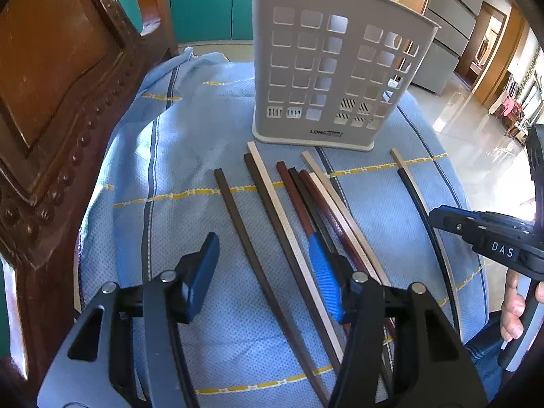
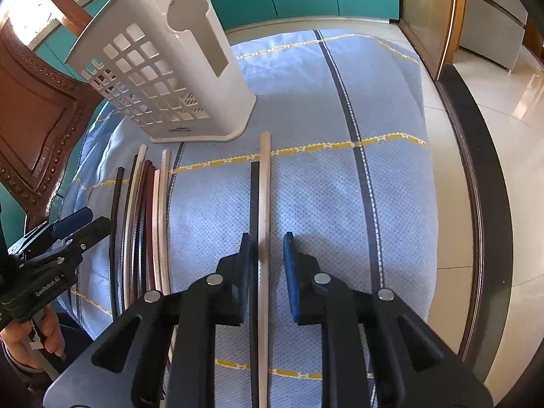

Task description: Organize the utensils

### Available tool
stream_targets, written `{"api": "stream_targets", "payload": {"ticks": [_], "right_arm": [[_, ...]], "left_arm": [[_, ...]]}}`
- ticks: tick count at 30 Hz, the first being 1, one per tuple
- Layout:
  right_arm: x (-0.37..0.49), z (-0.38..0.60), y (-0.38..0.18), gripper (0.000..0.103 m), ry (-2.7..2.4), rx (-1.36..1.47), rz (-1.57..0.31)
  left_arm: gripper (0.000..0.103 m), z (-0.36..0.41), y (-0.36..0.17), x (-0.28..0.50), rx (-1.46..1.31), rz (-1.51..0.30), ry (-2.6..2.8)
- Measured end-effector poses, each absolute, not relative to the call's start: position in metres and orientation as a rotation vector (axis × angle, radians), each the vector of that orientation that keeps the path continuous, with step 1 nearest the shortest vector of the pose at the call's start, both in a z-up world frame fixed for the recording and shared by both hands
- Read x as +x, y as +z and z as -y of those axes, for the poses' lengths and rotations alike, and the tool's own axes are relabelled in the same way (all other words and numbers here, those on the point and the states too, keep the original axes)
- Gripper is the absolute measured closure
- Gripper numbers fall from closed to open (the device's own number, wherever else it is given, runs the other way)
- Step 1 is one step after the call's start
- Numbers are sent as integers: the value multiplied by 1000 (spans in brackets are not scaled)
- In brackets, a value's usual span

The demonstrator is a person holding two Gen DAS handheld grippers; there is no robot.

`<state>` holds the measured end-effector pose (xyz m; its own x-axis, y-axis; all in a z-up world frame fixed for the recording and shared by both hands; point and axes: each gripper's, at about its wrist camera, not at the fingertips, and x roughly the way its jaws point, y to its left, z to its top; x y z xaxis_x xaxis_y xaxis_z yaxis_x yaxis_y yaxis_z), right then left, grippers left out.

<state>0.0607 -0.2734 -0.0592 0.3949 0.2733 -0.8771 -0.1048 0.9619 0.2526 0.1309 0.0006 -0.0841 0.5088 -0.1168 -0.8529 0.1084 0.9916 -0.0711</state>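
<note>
My right gripper (image 2: 267,248) stands released astride a pale square stick (image 2: 264,204) and black one (image 2: 253,197) before the perforated plastic holder (image 2: 163,78). My left gripper (image 1: 268,272) gapes empty over more sticks (image 1: 289,210) on quilted blue cloth (image 1: 190,156).

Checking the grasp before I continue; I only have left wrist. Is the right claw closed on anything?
Observer: No. The right claw is open, its pads astride a pale chopstick without pressing it.
Operator: Is that stick alone?
Observer: No, a black chopstick lies right beside it on its left, also between the pads.
Operator: Is the holder's side wall solid?
Observer: No, the holder has a keyhole-shaped cutout in that wall.
</note>
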Motion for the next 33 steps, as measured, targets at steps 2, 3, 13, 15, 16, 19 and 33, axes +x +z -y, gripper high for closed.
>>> {"api": "stream_targets", "payload": {"ticks": [2, 3, 13, 15, 16, 19, 33], "right_arm": [[61, 273, -59, 80, 241, 165, -1142], [61, 272, -59, 80, 241, 163, -1142], [59, 271, -58, 78, 236, 143, -1124], [58, 271, -56, 77, 234, 134, -1116], [58, 270, -56, 77, 233, 127, -1111], [57, 269, -54, 77, 231, 111, -1098], [67, 256, -59, 77, 227, 16, -1067]], "left_arm": [[48, -1, -85, 131, -13, -1033, -133], [48, -2, -85, 132, -14, -1034, -133], [50, -14, -76, 134, -71, -1021, -141], [54, -18, -74, 135, -88, -1017, -137], [58, -21, -73, 136, -99, -1017, -137], [67, -22, -75, 139, -109, -1024, -140], [67, -11, -92, 164, -108, -1081, -77]]}}
